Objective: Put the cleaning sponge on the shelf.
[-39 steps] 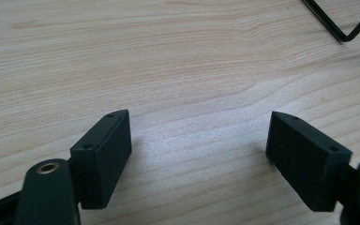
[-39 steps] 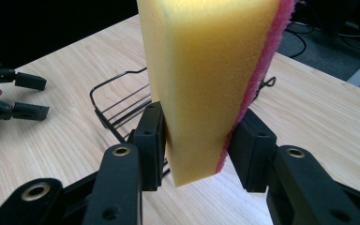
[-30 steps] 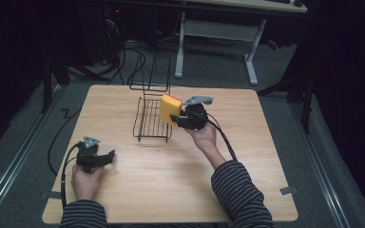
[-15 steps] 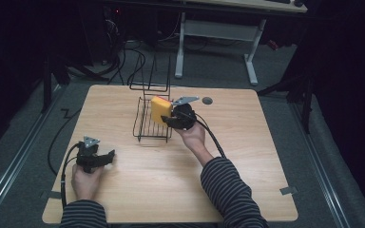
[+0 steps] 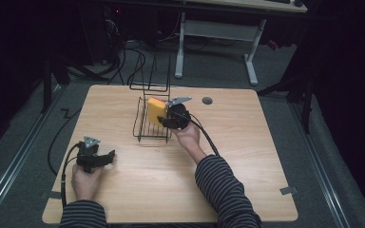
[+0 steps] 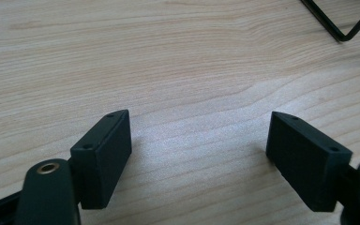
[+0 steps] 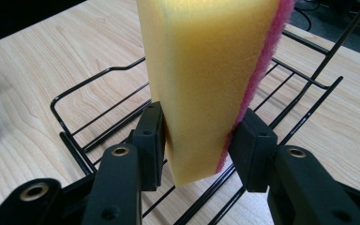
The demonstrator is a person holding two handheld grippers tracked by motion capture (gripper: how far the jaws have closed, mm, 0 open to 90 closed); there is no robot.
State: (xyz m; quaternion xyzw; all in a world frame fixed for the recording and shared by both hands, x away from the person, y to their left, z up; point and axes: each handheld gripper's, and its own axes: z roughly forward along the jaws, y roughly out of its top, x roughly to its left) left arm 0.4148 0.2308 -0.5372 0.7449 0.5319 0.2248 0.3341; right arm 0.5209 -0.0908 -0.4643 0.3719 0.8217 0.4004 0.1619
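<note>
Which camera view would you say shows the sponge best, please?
The right gripper view: the yellow sponge with its pink edge looms close between the jaws, over the wire rack. The high view shows it small.

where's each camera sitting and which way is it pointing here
High view: above the person's side, looking forward and down on the table; both forearms, left gripper, right gripper show.
Left gripper view: on the left gripper, facing bare wood between open jaws.
Right gripper view: on the right gripper, facing the sponge over the wire rack.
Shared: high and right gripper views both show sponge and rack.
</note>
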